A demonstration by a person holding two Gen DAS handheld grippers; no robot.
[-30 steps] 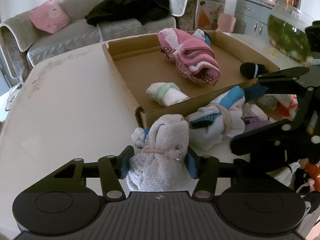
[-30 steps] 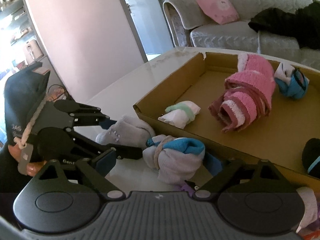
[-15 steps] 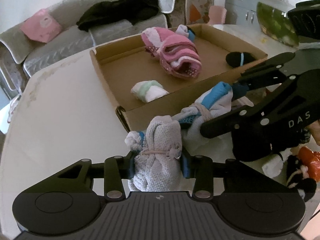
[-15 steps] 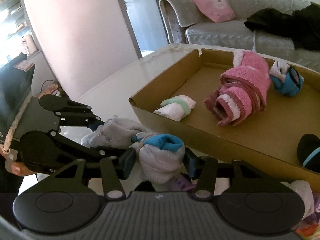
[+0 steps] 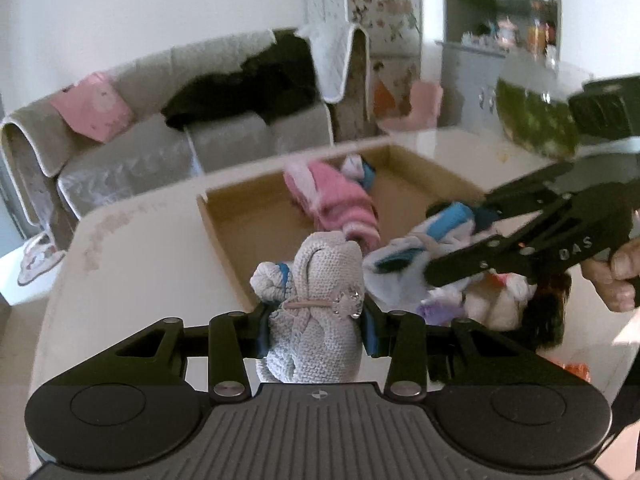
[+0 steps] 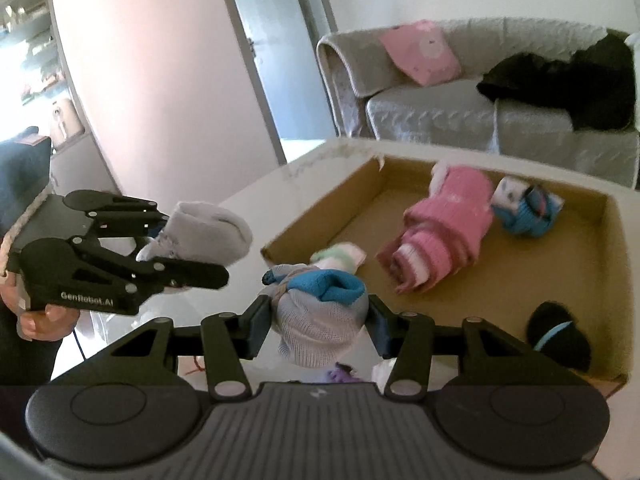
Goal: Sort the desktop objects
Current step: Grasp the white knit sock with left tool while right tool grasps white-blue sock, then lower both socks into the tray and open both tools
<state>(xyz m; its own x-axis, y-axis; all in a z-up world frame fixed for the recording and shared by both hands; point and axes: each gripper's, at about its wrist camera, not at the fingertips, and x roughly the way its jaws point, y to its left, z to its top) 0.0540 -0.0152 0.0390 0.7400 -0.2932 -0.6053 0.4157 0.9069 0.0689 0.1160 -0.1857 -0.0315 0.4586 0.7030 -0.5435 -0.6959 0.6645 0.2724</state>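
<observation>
- Tongs on the left (image 5: 316,330) sit at the lower centre of the left wrist view, clamped on a pale grey knitted sock bundle (image 5: 318,300) tied with a thin band; the blue pads (image 5: 262,334) press it from both sides.
- Left tongs' jaws have just been closing, with that grey bundle between them, and the bundle hangs clear above the white surface (image 5: 132,280).
- Right tongs (image 6: 318,322) sit at the lower centre of the right wrist view, clamped on a grey sock bundle with a blue cuff (image 6: 320,304); their jaws have also just been closing around it.
- In the left wrist view the right tongs reach in from the right edge, and a hand (image 5: 618,274) grips their handle at the far right.
- In the right wrist view the left tongs enter from the left edge with the pale grey bundle in their tips, and a hand (image 6: 44,318) shows under the handle.
- Cardboard box (image 6: 612,264) lies open on the surface, filling the right half of the right wrist view.
- Inside it lie a pink rolled sock bundle (image 6: 444,228) at the middle, a blue and white bundle (image 6: 524,210) just beside it toward the far wall, a small white and green bundle (image 6: 340,256) near the near left corner, and a black bundle (image 6: 558,334) at the near right.
- More loose socks (image 5: 492,304) lie on the surface under the right tongs, blurred.
- Grey sofa (image 5: 160,148) stands behind, with a pink cushion (image 5: 96,106) and dark clothing (image 5: 248,84) on it.
</observation>
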